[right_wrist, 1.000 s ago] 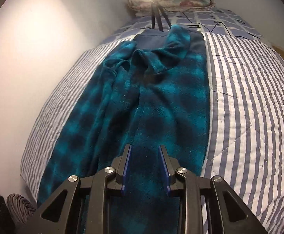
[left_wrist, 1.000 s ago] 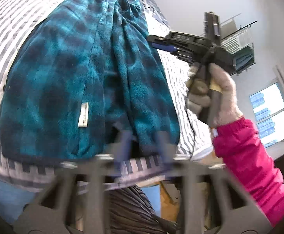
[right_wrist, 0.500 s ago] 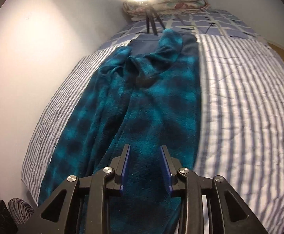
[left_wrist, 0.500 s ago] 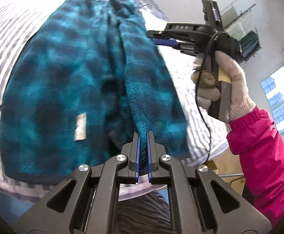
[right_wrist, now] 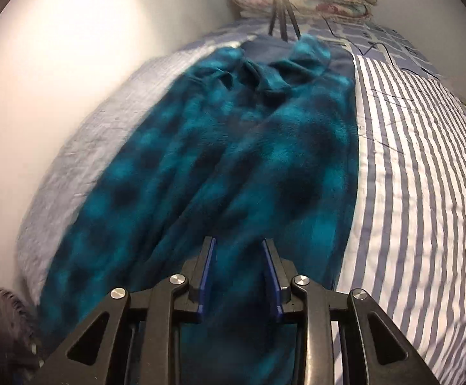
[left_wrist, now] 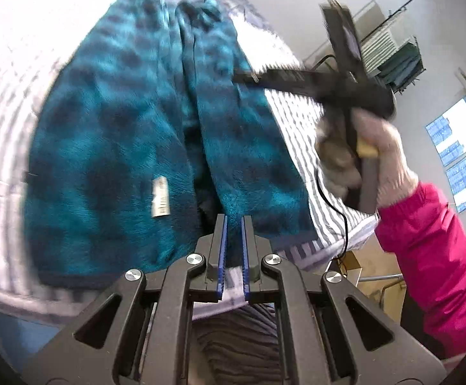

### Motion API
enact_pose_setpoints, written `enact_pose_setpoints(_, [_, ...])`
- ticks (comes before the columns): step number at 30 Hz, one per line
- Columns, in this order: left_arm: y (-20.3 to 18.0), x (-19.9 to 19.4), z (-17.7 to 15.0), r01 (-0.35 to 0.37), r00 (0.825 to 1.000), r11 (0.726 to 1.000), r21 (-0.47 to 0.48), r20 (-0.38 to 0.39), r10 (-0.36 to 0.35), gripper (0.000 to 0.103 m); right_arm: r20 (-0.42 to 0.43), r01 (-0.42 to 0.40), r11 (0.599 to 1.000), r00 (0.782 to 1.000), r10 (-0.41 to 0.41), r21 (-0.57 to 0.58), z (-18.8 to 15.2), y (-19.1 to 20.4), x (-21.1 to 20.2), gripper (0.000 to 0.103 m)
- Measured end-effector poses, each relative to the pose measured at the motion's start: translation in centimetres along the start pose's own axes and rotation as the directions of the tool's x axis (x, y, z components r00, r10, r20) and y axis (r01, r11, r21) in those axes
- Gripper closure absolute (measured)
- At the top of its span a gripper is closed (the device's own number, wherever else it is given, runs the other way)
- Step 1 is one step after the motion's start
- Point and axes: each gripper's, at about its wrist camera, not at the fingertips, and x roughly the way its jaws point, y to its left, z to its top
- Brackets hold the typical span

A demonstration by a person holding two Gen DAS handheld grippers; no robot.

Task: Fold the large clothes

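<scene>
Striped bedspread [right_wrist: 419, 173] carries teal plaid fleece garment [right_wrist: 233, 166] laid lengthwise. Left gripper [left_wrist: 232, 221] nearly closed, hem edge between fingers (grip itself unclear). Right gripper [right_wrist: 237, 256] open, empty, over fabric. Advice: pinch matching hem corner, lift both evenly

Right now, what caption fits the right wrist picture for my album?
An open claw over a blue checked fleece on a striped bed.

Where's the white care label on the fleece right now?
In the left wrist view, the white label lies on the teal plaid fleece, just up-left of the left gripper.
</scene>
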Motion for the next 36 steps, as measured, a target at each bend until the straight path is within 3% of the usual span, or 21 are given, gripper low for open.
enact_pose_setpoints(4, [1.2,-4.1,-0.2,-0.048,0.996,0.998,0.037,0.082,0.045,0.088,0.016,-0.058,0.998,0.998,0.059,-0.005,-3.7,1.9,-3.2,0.072])
enact_pose_setpoints(9, [5.3,-6.3,0.6,-0.144,0.979,0.989,-0.010,0.142,0.144,0.087,-0.010,-0.095,0.995,0.995,0.095,-0.005,-8.3,5.0,-4.2,0.072])
enact_pose_setpoints(11, [6.6,-5.8,0.9,-0.192,0.972,0.981,-0.015,0.138,0.192,0.087,-0.033,-0.088,0.996,0.996,0.088,-0.009,-9.8,6.0,-3.6,0.071])
enact_pose_setpoints(15, [8.7,-3.4,1.1,-0.193,0.975,0.980,-0.055,0.102,0.198,0.087,-0.049,-0.091,0.995,0.994,0.093,0.050,-11.7,6.4,-2.0,0.071])
enact_pose_setpoints(19, [9.2,1.0,0.5,-0.247,0.969,0.969,-0.011,0.018,0.247,0.087,-0.040,-0.068,0.997,0.997,0.070,0.046,-12.1,6.8,-1.9,0.071])
enact_pose_setpoints(21, [8.4,1.1,0.0,-0.280,0.960,0.959,0.047,0.041,0.278,0.087,-0.055,-0.079,0.996,0.995,0.081,0.041,-12.1,6.8,-2.5,0.071])
enact_pose_setpoints(24, [8.5,-0.7,0.1,-0.227,0.973,0.974,0.000,0.038,0.226,0.087,-0.030,-0.112,0.993,0.993,0.113,0.035,-12.6,6.2,-5.0,0.070])
enact_pose_setpoints(25, [8.8,-1.7,0.1,-0.203,0.978,0.979,-0.031,0.053,0.204,0.086,-0.009,-0.123,0.991,0.992,0.123,0.052,-12.9,5.5,-6.0,0.064])
enact_pose_setpoints(26, [9.1,-2.5,0.0,-0.189,0.979,0.981,-0.051,0.063,0.192,0.078,0.015,-0.122,0.990,0.993,0.121,0.074,-13.3,4.7,-6.9,0.054])
enact_pose_setpoints(27, [9.6,-3.3,-0.1,-0.179,0.980,0.980,-0.084,0.072,0.185,0.068,0.040,-0.115,0.988,0.993,0.111,0.101,-13.8,3.8,-7.8,0.050])
enact_pose_setpoints(28, [10.4,-4.1,-0.1,-0.171,0.980,0.978,-0.121,0.084,0.182,0.043,0.057,-0.110,0.985,0.993,0.103,0.131,-14.3,2.8,-8.4,0.046])
enact_pose_setpoints(29, [11.0,-4.5,-0.2,-0.156,0.981,0.977,-0.145,0.096,0.170,0.035,0.064,-0.109,0.981,0.993,0.099,0.163,-14.7,1.7,-8.7,0.046])
enact_pose_setpoints(32, [13.4,-4.2,0.0,-0.095,0.992,0.967,-0.237,0.061,0.113,0.035,0.058,-0.141,0.941,0.990,0.129,0.307,-16.3,-1.9,-8.1,0.045])
enact_pose_setpoints(36, [15.3,-2.6,-0.7,-0.003,1.000,0.946,-0.323,0.010,0.006,0.035,0.076,-0.242,0.869,0.970,0.232,0.431,-18.2,-4.4,-6.4,0.045])
